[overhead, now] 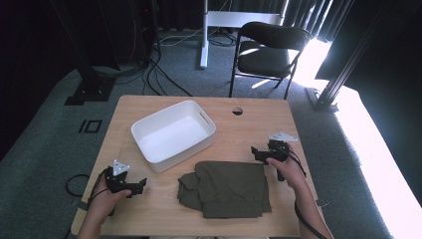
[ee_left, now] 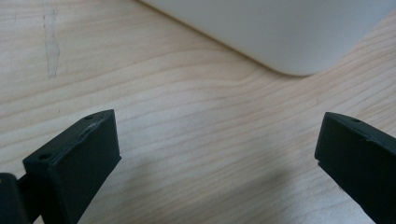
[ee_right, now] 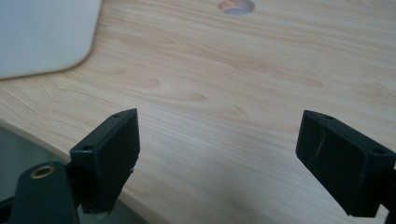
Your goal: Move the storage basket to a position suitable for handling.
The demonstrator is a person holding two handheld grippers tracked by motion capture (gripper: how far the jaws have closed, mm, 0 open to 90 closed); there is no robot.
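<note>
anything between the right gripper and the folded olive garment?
Nothing. In the high view, just a short strip of bare table separates the right gripper from the olive garment. Its jaws stand open and empty.

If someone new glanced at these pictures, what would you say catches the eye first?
A folded olive garment lies at the table's near edge, between the two grippers. Behind it, toward the left, sits an empty white bin. The left gripper and right gripper both rest open, holding nothing.
</note>
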